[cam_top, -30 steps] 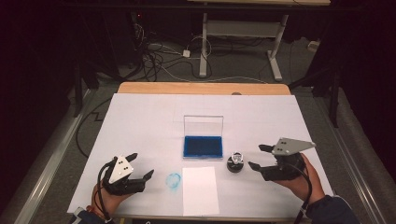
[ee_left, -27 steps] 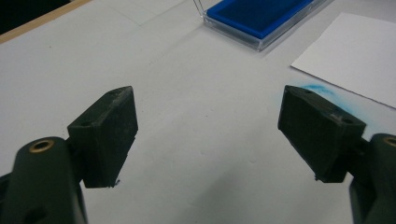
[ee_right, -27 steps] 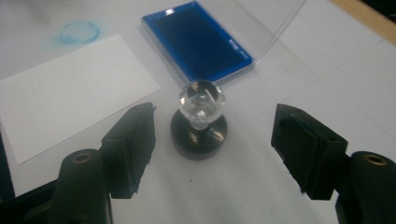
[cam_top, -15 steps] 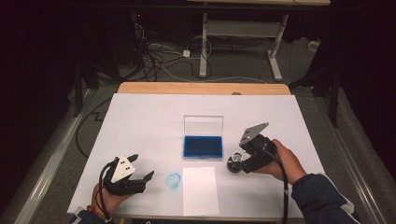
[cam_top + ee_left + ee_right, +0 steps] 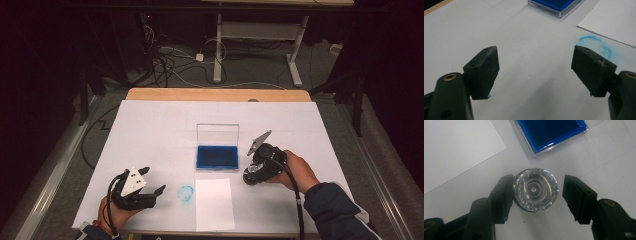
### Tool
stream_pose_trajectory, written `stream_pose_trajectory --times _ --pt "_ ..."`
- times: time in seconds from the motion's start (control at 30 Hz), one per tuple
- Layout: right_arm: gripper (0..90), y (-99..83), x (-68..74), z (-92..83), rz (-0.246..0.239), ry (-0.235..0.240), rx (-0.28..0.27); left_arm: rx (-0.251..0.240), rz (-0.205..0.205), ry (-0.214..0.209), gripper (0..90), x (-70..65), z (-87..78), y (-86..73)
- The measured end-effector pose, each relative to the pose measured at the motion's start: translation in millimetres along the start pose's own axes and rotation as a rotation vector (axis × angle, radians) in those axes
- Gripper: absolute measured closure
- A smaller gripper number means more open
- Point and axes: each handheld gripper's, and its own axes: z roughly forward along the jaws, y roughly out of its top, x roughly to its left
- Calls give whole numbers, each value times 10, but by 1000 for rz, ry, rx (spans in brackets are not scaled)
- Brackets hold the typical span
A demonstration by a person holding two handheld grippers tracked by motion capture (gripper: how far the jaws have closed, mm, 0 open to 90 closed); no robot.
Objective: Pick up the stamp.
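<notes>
Clear plastic knob-topped stamp [image 5: 535,189] sat upright on the white bench [image 5: 150,135], just right of the blue ink pad [image 5: 217,156] with its see-through lid standing open. Had the right tongs [image 5: 536,197] around it, spread a bit wider than the knob: one jaw touching or nearly touching its side, the other with a small gap, so not clamped yet. Pointed steeply down in the high view [image 5: 254,172], hand behind. Left tongs [image 5: 535,72] gaped wide over bare bench near the front edge, holding nothing, not touching anything. Faint blue ring smudge [image 5: 595,43] just beyond one jaw, white paper sheet [image 5: 214,204] beside that.
</notes>
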Motion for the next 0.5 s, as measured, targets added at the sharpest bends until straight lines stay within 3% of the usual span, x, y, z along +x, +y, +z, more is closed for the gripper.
stream_pose_trajectory --times 0.23,0.5 --pt "550 10 4 -6 -13 2 -4 9 4 -7 221 -4 11 0" --pt "561 38 34 -1 -50 -3 7 10 6 -12 230 -7 11 -3"
